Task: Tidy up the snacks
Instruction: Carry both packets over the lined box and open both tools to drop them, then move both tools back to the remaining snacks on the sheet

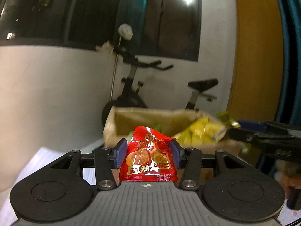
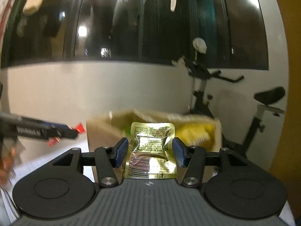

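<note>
Red foil is crumpling between the blue pads (image 1: pixel 120 152) of the left gripper (image 1: pixel 148 153), which is clamping a red snack packet (image 1: pixel 148 156) printed with pieces of cooked meat. The packet is standing upright, its long axis running up out of the jaws, bottom seam just above the gripper body. In the right wrist view, the right gripper (image 2: pixel 150 151) is pinching a gold vacuum-sealed snack pouch (image 2: pixel 151 150) the same way, barcode side facing the camera and top edge rising above the pads. Both sets of jaws are standing partly closed, squeezing the packs by their side edges.

Just beyond both loads, an open cardboard box (image 1: pixel 112 126) is sitting slightly below and straight ahead of the fingertips, with yellow snack bags (image 1: pixel 203 131) already lying toward its right side and something green near the back. Each gripper is showing at the edge of the other's view, so the two are travelling side by side; neither looks clearly nearer the box. Judged from this, the coming move is a short carry forward and down over the box rim before release.

Farther back, an exercise bike (image 2: pixel 235 101) is standing against a white wall beneath dark windows, with laundry hanging overhead.
</note>
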`<state>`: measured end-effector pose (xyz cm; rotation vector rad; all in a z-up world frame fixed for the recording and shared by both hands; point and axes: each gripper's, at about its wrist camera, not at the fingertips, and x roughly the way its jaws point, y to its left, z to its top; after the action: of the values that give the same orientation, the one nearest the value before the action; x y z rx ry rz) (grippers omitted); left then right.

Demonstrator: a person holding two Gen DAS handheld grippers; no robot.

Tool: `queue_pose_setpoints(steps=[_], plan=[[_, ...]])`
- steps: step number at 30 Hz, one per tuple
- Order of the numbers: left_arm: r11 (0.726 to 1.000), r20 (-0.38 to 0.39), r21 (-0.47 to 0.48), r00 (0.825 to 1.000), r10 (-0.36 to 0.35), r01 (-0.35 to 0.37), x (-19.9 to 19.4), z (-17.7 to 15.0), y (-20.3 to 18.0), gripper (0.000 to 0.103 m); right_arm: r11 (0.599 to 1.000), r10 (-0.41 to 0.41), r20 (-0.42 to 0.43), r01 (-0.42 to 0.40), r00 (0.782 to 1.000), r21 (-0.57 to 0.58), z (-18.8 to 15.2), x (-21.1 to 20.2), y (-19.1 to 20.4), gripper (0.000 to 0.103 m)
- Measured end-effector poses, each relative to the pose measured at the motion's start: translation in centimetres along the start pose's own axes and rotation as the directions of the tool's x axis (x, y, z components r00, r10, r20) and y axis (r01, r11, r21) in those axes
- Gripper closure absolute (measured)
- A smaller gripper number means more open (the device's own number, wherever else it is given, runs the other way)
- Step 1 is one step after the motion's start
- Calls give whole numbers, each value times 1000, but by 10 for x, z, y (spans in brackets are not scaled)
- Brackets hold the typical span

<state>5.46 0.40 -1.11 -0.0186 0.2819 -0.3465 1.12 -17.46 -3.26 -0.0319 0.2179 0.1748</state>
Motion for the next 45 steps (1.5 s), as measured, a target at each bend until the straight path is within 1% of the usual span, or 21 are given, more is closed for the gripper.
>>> queue_pose_setpoints(steps=[3, 5, 9, 13, 15, 16, 17, 19, 21, 24, 26, 27, 31, 33, 37, 39, 42, 45], plan=[[1000, 22, 13, 1000, 0, 0, 22, 21, -7, 51, 1000, 4, 12, -4, 1000, -11, 20, 30, -4, 48], [1000, -1, 8, 1000, -3, 3, 45, 30, -9, 51, 1000, 15, -19, -15, 1000, 16, 29, 54, -9, 48], [999, -63, -35, 998, 4, -6, 83, 37, -6, 51, 1000, -24, -92, 26, 995, 18, 37, 102, -13, 48], [998, -128, -61, 992, -23, 15, 106, 34, -4, 48, 999, -48, -143, 47, 989, -10, 30, 120, -12, 47], [998, -149, -62, 989, -15, 5, 111, 32, -1, 48, 998, -63, -162, 58, 985, -31, 23, 123, -11, 46], [998, -158, -63, 987, -16, 6, 113, 31, 2, 45, 998, -65, -169, 60, 983, -35, 21, 123, -11, 45], [998, -167, -66, 986, -15, 4, 116, 30, 4, 41, 997, -68, -174, 63, 982, -35, 17, 123, -11, 45], [998, -166, -68, 986, -8, -3, 115, 28, 6, 37, 997, -76, -184, 71, 980, -37, 14, 123, -12, 44], [998, -154, -70, 988, -9, -1, 109, 26, 10, 37, 996, -81, -185, 73, 979, -48, 12, 120, -12, 37], [997, -140, -77, 990, -21, 10, 97, 25, 19, 37, 996, -82, -170, 73, 982, -56, 12, 111, -13, 36], [998, -131, -68, 991, -26, 17, 88, 26, 24, 37, 997, -71, -155, 66, 985, -39, 12, 101, -14, 34], [998, -126, -60, 992, -26, 19, 79, 24, 28, 37, 998, -67, -144, 63, 987, -32, 13, 97, -14, 31], [998, -113, -56, 993, -33, 27, 49, 18, 45, 37, 999, -44, -90, 45, 995, 16, 11, 69, -12, 26], [998, -112, -56, 993, -29, 23, 36, 12, 54, 37, 998, -27, -64, 31, 998, 51, 8, 55, -9, 21], [999, -136, -52, 991, 8, -16, 16, -8, 70, 37, 996, -23, -25, 25, 999, 85, -5, 31, -3, 18], [998, -162, -56, 986, 26, -36, 12, -21, 76, 37, 995, -19, -6, 20, 1000, 97, -14, 21, 5, 13], [994, -204, -91, 978, 46, -65, 10, -41, 85, 37, 994, -6, -27, 9, 1000, 109, -30, 17, 10, 13], [988, -245, -125, 968, 57, -90, 14, -60, 90, 37, 993, -5, -72, 13, 997, 115, -51, 18, 14, 13]])
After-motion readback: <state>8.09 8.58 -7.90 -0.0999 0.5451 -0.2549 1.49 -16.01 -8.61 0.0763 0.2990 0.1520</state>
